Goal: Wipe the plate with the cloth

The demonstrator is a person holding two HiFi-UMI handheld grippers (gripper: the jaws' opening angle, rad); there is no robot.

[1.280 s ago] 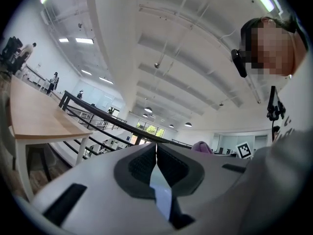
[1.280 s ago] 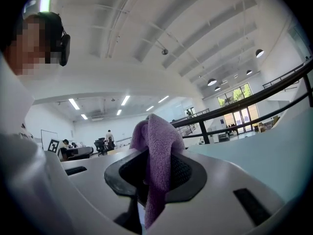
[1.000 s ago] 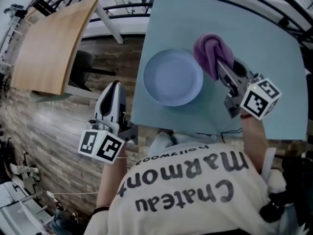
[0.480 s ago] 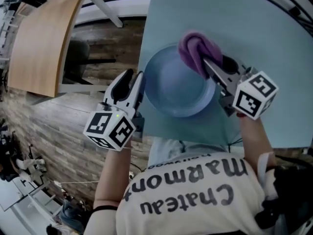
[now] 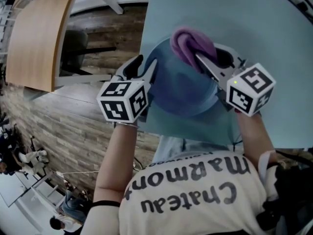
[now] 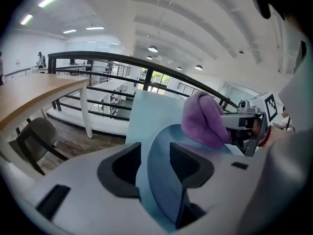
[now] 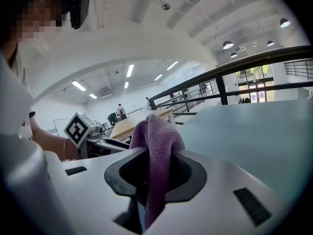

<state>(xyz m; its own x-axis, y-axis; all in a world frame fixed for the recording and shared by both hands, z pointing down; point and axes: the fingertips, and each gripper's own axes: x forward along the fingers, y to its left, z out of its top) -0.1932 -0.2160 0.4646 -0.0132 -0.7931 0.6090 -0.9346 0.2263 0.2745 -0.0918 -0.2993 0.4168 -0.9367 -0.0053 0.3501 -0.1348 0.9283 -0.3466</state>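
Plate [image 5: 182,93] steadying before the wipe
Left gripper [image 5: 145,63], whose jaws have just been opening wide, straddles the plate's rim at the table's [image 5: 259,28] near edge. It should probably clamp there first, then the right gripper [image 5: 204,62], clamped on the purple cloth [image 5: 188,42], can rub across.

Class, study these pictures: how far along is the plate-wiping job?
Done: the right gripper is shut on the cloth, held over the far side of the plate. In hand: the left gripper, whose jaws have just been opening, straddles the plate's left rim without gripping it. Left: steadying the plate and the wiping itself.
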